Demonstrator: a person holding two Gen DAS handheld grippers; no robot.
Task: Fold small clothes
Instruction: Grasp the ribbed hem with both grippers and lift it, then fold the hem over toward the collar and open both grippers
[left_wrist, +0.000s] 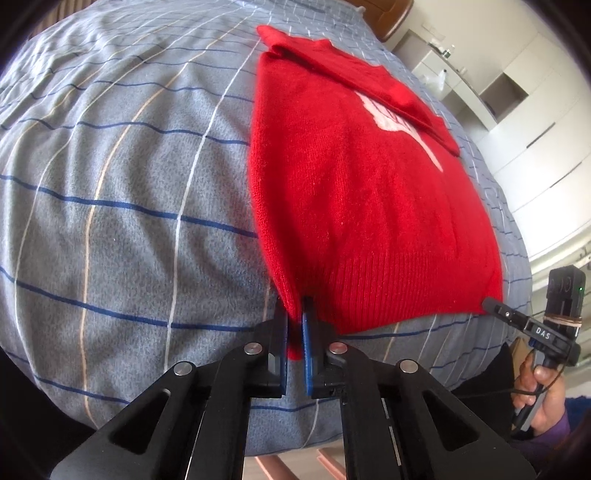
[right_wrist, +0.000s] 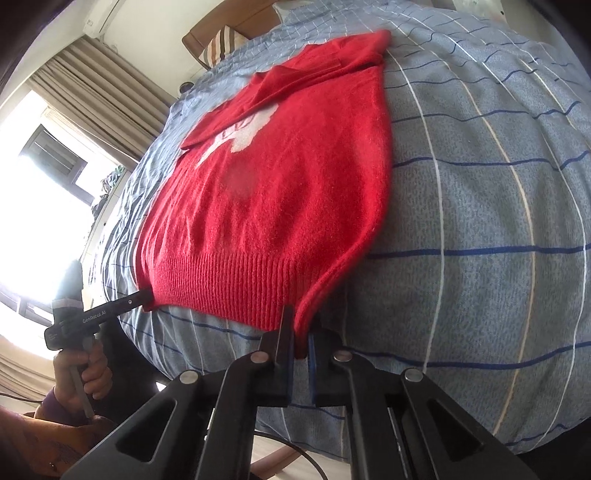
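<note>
Left tongs (left_wrist: 294, 325): closed on the near left corner of the red sweater (left_wrist: 354, 206) at its ribbed hem (left_wrist: 399, 288); red knit is seen pinched between the blue pads (left_wrist: 306, 347).
Right tongs (right_wrist: 301, 332): closed on the opposite hem corner; fabric is seen clamped between the 2 fingers, and a small peak is raised in the cloth there.
Cross-check: each pair of tongs is also seen from the other camera, tip at a hem corner, with the person's hand (right_wrist: 86, 373) wrapped around the handle.
Sweater position: laid flat on the bed (left_wrist: 110, 184), hem nearest the cameras, neck end farthest away; the blue-grey checked cover (right_wrist: 498, 221) is exposed on both sides.
Sleeves: both appear to be already folded inward across the chest, partly covering the white motif (right_wrist: 243, 136).
Done so far: sleeve folds judged complete; the body is narrowed to a rough rectangle.
Left to do: the lengthwise fold, hem carried toward the neck, is not yet made; the hem is only slightly raised at the 2 corners.
Progress estimate: roughly halfway, judged from the lay of the garment.
Risk noted: uneven lift of the 2 corners would skew the fold.
</note>
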